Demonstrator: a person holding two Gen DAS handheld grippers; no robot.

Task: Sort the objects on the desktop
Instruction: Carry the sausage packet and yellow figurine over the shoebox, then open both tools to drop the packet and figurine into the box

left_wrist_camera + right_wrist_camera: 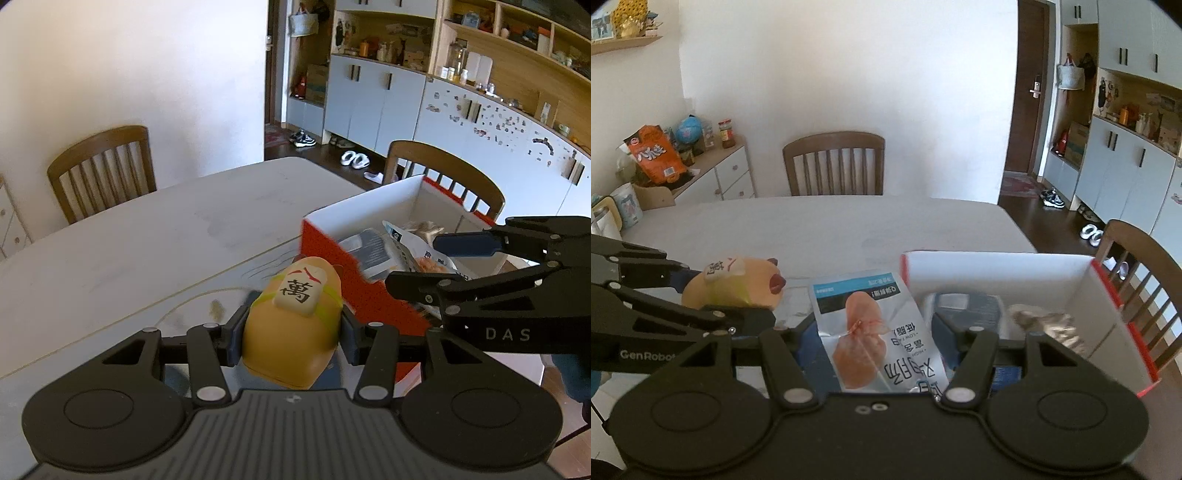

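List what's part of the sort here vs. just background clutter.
In the job:
- left tongs, shut on orange toy
- right tongs, shut on snack packet
- red-and-white box

Lying about:
- chairs
- orange chip bag on sideboard
- shoes on floor

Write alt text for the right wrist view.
The right hand-held gripper grips a chicken snack packet beside an open red-and-white box on a white table. At left, the left hand-held gripper holds an orange toy figure.
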